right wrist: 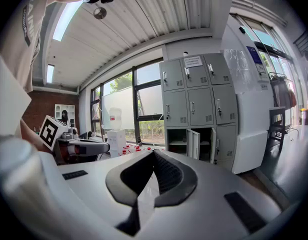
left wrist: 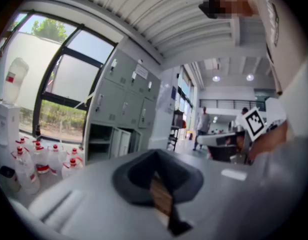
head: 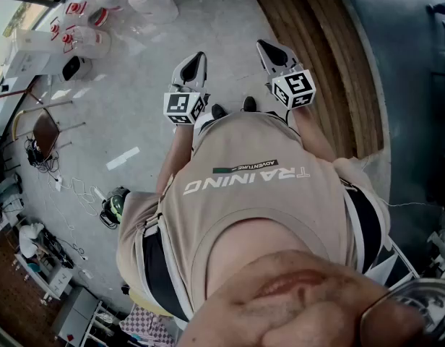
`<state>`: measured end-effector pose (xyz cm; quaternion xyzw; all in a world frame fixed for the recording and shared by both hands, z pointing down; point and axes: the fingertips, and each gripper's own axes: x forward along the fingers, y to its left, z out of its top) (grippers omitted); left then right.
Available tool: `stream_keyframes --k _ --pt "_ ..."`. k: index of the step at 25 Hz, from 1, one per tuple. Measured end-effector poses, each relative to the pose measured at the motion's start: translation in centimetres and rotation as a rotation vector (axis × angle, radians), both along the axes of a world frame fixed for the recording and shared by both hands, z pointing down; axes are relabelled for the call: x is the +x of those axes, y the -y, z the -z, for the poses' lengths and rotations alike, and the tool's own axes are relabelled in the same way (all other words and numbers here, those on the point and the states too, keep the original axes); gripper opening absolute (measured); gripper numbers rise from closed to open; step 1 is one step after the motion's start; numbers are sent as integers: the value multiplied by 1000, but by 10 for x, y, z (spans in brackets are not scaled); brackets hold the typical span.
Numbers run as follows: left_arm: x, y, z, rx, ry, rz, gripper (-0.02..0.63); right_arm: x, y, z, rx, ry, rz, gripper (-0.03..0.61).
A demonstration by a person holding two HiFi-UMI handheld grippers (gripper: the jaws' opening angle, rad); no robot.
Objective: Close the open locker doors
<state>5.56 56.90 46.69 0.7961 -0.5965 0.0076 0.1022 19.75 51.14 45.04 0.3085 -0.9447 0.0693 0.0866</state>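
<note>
In the head view the left tongs [head: 198, 56] and the right tongs [head: 266, 47] point forward side by side over the floor [head: 143, 114], just beyond the person's feet [head: 231, 109]. Far to the left on that floor stands a cluster of water bottles [head: 100, 20], and nearer on the left is a chair [head: 45, 132]. A strip of wooden boards [head: 316, 42] runs along the right. In the right gripper view the lockers [right wrist: 199, 101] stand far ahead, right of the window [right wrist: 136, 109], with an open door [right wrist: 193, 144] in their bottom row. A water dispenser [right wrist: 115, 131] stands left of the lockers, before the window, with the bottles at its foot.
</note>
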Motion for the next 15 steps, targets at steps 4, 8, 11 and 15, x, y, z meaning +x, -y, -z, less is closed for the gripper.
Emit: stream_keyframes --k 4,8,11,15 --pt "-8 1 5 20 -33 -3 8 -14 0 -1 3 -19 11 12" --pt "-23 6 5 20 -40 -19 8 -32 5 4 21 -29 6 13" --pt "-40 8 1 17 -41 -20 8 -43 9 3 25 -15 -14 13" --pt "-61 20 6 36 -56 -20 8 -52 19 10 47 -27 -44 14"
